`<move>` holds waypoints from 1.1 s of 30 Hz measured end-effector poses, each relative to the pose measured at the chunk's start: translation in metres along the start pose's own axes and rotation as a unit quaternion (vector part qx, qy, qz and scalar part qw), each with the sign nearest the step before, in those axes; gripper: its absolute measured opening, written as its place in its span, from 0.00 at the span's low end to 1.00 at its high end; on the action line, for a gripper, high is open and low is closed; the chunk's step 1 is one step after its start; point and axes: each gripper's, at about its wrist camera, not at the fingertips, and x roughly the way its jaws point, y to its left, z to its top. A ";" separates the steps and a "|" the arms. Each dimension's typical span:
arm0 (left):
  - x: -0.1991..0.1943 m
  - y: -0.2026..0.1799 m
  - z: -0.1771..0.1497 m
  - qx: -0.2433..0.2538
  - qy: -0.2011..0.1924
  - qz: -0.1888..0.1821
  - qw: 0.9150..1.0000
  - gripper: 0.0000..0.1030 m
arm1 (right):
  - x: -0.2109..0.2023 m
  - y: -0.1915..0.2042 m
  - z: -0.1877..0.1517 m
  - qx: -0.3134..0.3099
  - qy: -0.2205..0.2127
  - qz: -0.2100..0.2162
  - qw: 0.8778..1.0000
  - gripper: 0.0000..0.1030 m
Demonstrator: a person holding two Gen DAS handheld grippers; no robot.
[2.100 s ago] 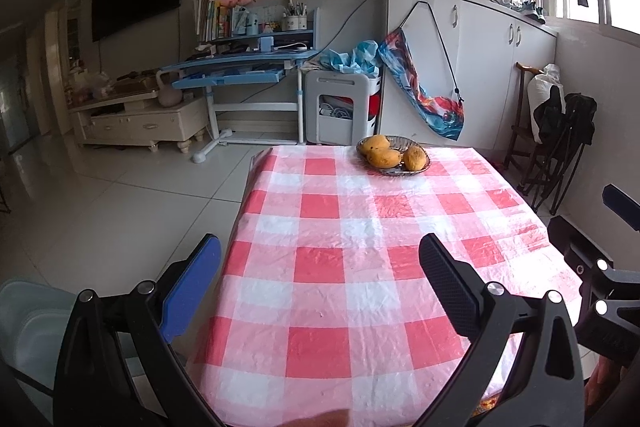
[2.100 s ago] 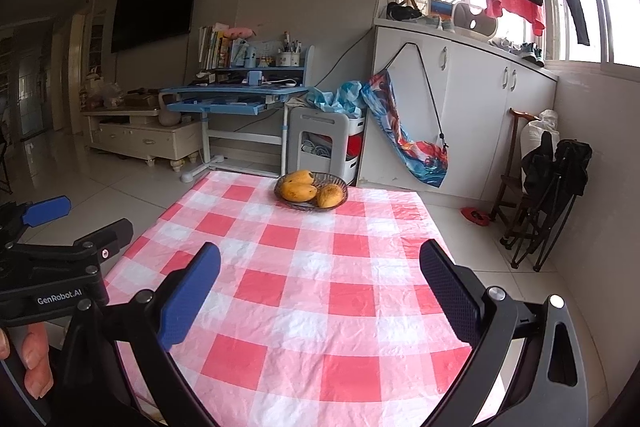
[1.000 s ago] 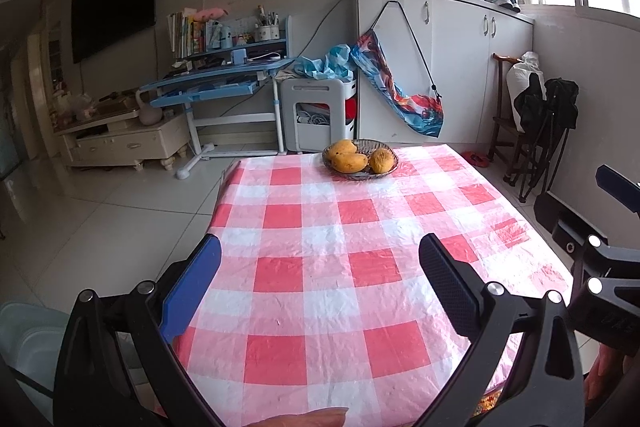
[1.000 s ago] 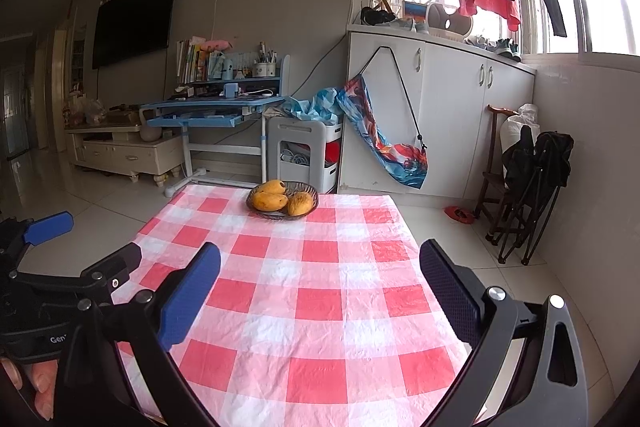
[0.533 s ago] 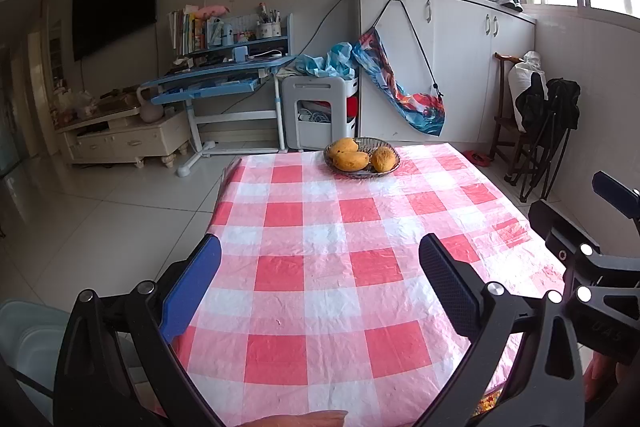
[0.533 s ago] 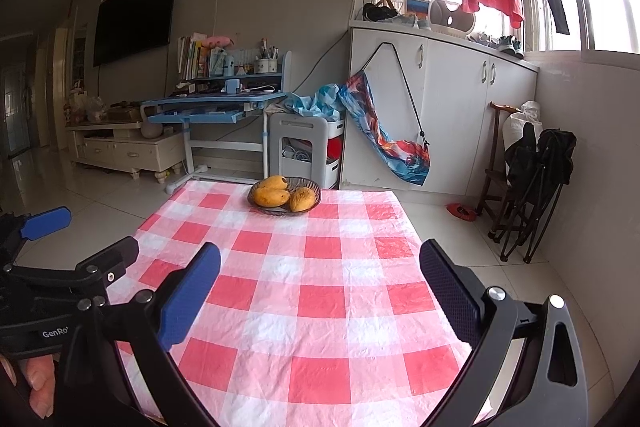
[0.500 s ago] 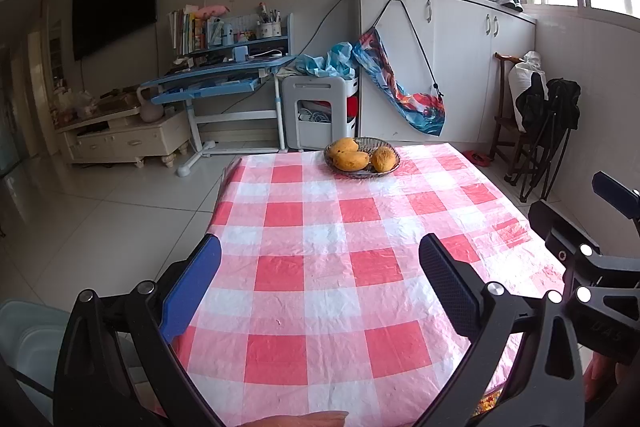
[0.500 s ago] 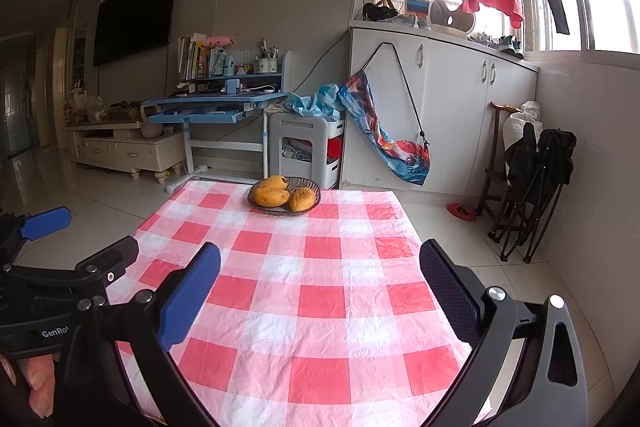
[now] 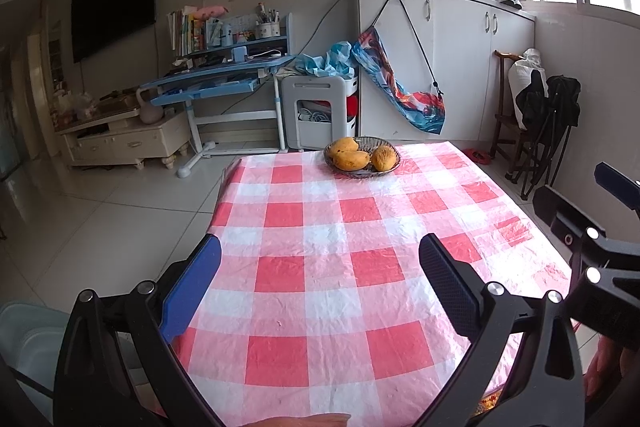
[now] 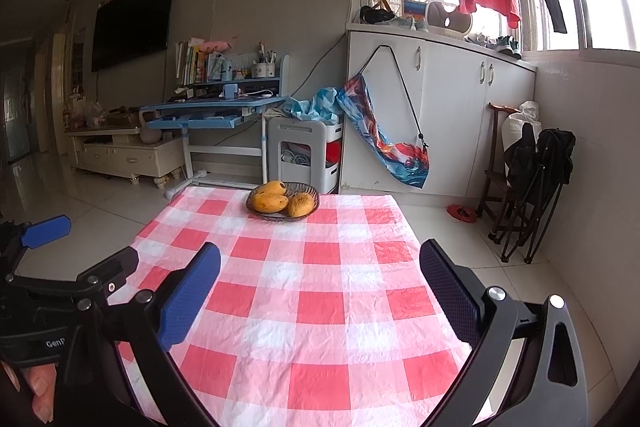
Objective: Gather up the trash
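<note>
Both views have risen slightly; left gripper (image 9: 320,283) and right gripper (image 10: 320,287) gape wide (holding nothing) above the table (image 9: 320,227)

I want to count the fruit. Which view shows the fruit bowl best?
The right wrist view: the bowl sits larger and nearer there, with three yellow fruits clearly separate. The left wrist view shows the same bowl smaller, at the table's far edge.
</note>
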 end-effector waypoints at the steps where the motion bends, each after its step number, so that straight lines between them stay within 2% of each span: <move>1: 0.001 0.000 0.000 0.000 0.000 0.001 1.000 0.93 | 0.000 0.000 0.000 0.001 0.000 0.000 1.000 0.93; 22: 0.004 0.008 0.001 -0.003 -0.005 0.010 1.000 0.93 | 0.001 -0.001 0.000 0.001 0.004 0.000 1.000 0.93; 27: 0.002 0.018 0.002 -0.021 -0.010 0.015 1.000 0.93 | 0.005 -0.001 -0.004 0.000 0.009 0.000 1.000 0.93; 33: 0.008 0.024 0.000 -0.027 0.010 0.012 1.000 0.93 | 0.009 0.002 -0.007 -0.002 0.021 0.001 1.000 0.93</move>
